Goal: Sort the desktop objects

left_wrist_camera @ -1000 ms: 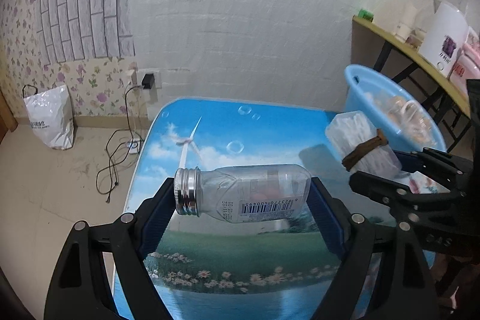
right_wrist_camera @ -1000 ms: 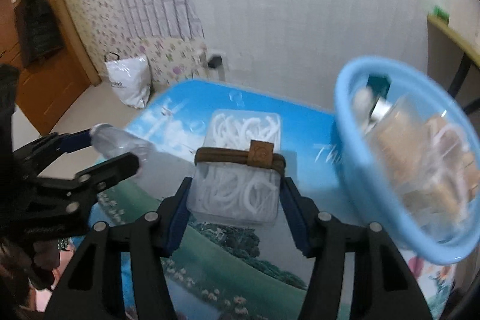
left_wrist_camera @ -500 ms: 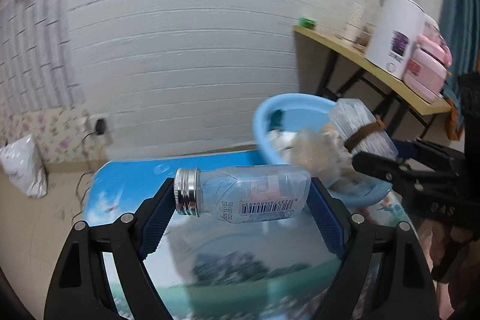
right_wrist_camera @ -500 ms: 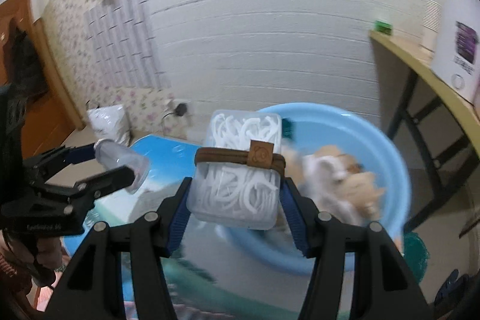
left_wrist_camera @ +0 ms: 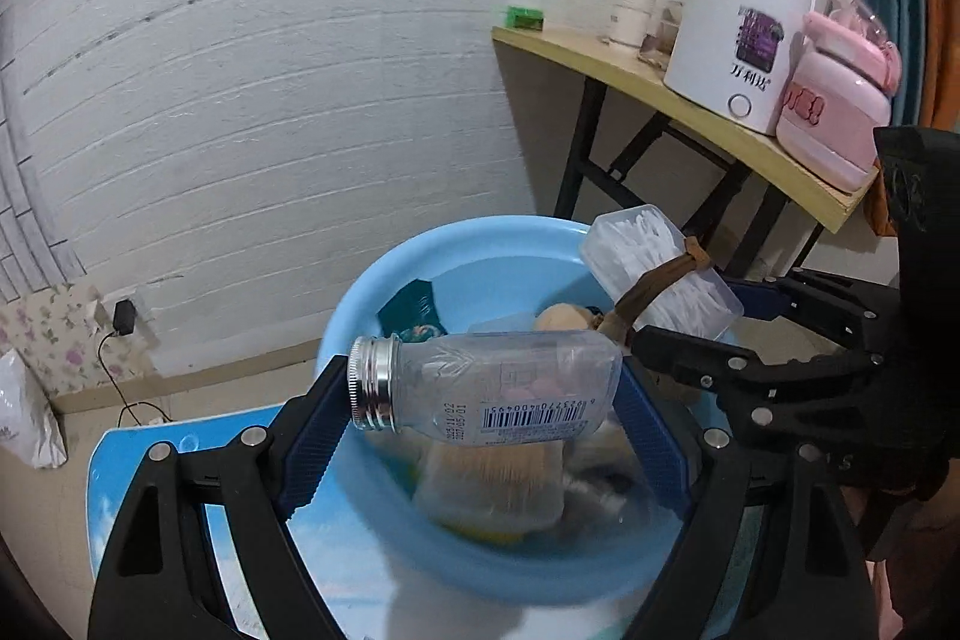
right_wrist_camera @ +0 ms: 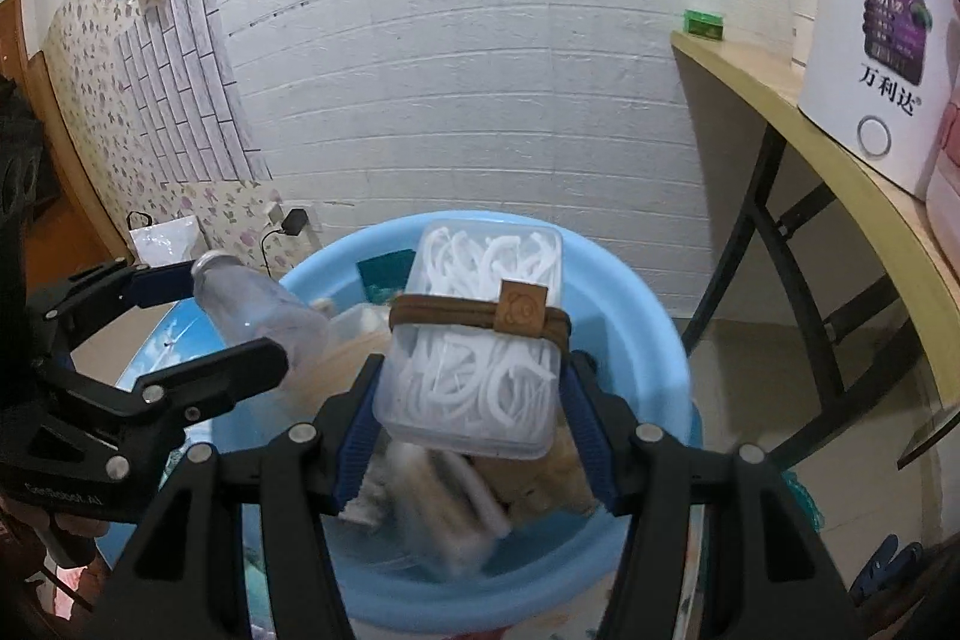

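Hovering over the blue basin (left_wrist_camera: pixel 384 280), left gripper (left_wrist_camera: pixel 480 400) clamps a bottle (left_wrist_camera: pixel 486 388); right gripper (right_wrist_camera: pixel 474 400) clamps a floss-pick box (right_wrist_camera: pixel 480 340).

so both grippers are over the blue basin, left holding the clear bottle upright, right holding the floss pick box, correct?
Not upright: the clear bottle lies sideways in the left gripper, cap leftward, per the left wrist view. Rest holds: right gripper, floss pick box, blue basin.
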Demonstrator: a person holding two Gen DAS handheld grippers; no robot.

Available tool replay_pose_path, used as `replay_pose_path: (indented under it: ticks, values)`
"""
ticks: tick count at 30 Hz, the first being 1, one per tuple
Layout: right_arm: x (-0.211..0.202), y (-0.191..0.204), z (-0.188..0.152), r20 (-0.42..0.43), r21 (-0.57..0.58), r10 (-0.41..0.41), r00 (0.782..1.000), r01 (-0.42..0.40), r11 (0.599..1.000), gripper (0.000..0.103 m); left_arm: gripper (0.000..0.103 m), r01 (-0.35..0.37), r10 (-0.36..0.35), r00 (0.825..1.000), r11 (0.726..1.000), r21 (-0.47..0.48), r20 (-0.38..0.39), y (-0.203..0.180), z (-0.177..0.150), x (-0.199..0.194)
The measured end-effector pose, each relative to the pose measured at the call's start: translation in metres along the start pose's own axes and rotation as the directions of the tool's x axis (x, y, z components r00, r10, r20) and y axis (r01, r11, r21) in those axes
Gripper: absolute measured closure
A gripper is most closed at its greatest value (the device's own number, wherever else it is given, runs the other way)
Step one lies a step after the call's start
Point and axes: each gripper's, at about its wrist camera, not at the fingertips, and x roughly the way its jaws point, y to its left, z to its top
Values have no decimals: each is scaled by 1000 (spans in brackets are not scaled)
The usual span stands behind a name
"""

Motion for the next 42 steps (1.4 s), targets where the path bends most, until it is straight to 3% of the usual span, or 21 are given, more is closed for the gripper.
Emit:
replay_pose_path:
  ticks: [5, 10, 22, 26, 29, 34, 37, 42]
  values:
    - [7, -12, 2, -5, 10, 8, 1000, -7, 1000, 45, 17, -18, 18, 999, 1000, 2, -33, -3, 5, 10]
    - [5, -15, 2, 8, 26, 6, 1000, -6, 1000, 44, 12, -52, 52, 998, 999, 0, -24, -2, 6, 7]
    - [-14, -10, 2, 23, 29, -3, 1000, 3, 1000, 44, 10, -82, 82, 997, 997, -10, 2, 2, 7, -17]
    - [-19, -2, 2, 17, 27, -14, 1000, 14, 1000, 44, 6, -144, 143, 989, 989, -41, -29, 11, 5, -23]
    - [-21, 4, 1, 0, 36, -18, 1000, 18, 999, 40, 4, -151, 146, 987, 986, -68, -63, 19, 3, -27]
    - [-21, 16, -2, -58, 55, -38, 998, 41, 998, 28, 2, -194, 181, 964, 980, -49, -196, 25, -6, -19]
    - [-17, 22, -5, -111, 69, -64, 992, 72, 995, 24, 3, -178, 149, 942, 981, -73, -299, 33, -17, -12]
    - [-28, 41, -5, -113, 55, -44, 993, 50, 997, 20, 3, -196, 152, 946, 972, -130, -286, 43, -25, -32]
